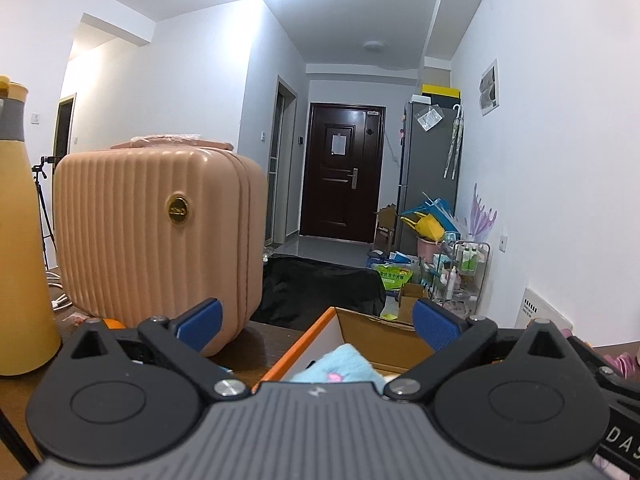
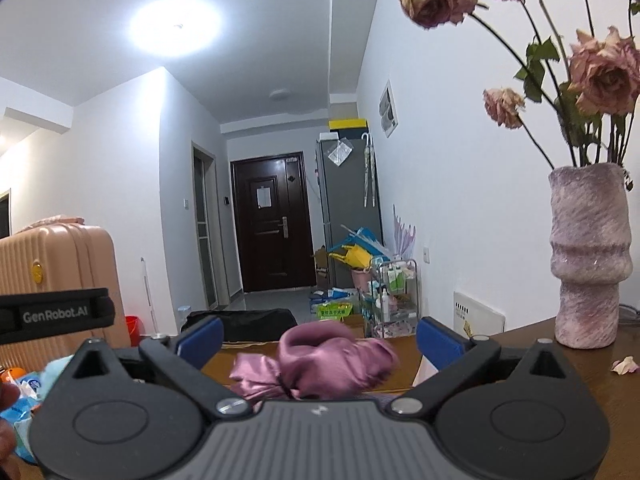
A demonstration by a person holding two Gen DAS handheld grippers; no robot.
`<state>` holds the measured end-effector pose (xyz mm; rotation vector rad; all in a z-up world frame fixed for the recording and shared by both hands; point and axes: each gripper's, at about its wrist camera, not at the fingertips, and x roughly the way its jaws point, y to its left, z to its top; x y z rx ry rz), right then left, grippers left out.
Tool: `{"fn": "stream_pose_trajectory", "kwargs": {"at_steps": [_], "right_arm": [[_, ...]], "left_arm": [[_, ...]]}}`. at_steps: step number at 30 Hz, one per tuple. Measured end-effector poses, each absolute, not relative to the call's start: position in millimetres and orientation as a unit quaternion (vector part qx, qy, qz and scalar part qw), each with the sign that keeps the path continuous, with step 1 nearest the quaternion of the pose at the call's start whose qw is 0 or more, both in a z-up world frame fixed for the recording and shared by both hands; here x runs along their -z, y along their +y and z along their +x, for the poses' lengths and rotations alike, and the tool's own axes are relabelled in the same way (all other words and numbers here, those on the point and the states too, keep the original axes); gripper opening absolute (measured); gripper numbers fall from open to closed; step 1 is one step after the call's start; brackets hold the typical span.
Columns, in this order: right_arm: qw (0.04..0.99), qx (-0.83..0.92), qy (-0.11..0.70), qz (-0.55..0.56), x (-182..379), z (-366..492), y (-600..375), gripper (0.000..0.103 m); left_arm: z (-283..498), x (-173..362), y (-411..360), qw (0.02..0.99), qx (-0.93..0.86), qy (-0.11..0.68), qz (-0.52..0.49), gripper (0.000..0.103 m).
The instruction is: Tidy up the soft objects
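While the left gripper (image 1: 316,322) stands with jaws wide apart and empty, the light-blue plush (image 1: 340,364) lies just below and ahead of it inside the cardboard box (image 1: 380,330), so I judge it placed; lift clear without snagging it. From the right wrist, the right gripper (image 2: 318,340) is likewise spread, the purple satin cloth (image 2: 316,364) loose between its blue pads (image 2: 202,340); centre over the bunched middle before closing.

Setting: lived-in apartment, viewed from a wooden table (image 2: 580,364) down a hallway to a dark front door (image 1: 342,172). Domestic evidence: grey fridge (image 1: 430,160) with umbrellas (image 1: 456,140) hung on its side, wire rack of bottles (image 1: 468,268), pink ribbed suitcase (image 1: 156,232), yellow flask (image 1: 20,240). Vase (image 2: 588,256) of dried roses (image 2: 600,72) stands on the table by the white wall.
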<state>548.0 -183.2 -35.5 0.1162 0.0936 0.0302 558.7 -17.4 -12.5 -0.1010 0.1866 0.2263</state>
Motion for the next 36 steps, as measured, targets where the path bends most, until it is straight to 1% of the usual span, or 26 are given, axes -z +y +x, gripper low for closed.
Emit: {"fn": "stream_pose_trajectory", "kwargs": {"at_steps": [9,23,36], "right_arm": [[0.998,-0.011,0.034,0.051,35,525,-187,0.103],[0.999,0.007,0.016,0.038,33,464,-198,0.103],[0.999,0.010,0.028,0.035,32,393,-209,0.103]], "left_arm": [[529,11,-11,0.988,-0.120,0.086,-0.038,0.103],[471,10,-6,0.989,-0.114,0.087,-0.021,0.103],[404,12,2,0.990,-0.104,0.097,-0.004,0.103]]}}
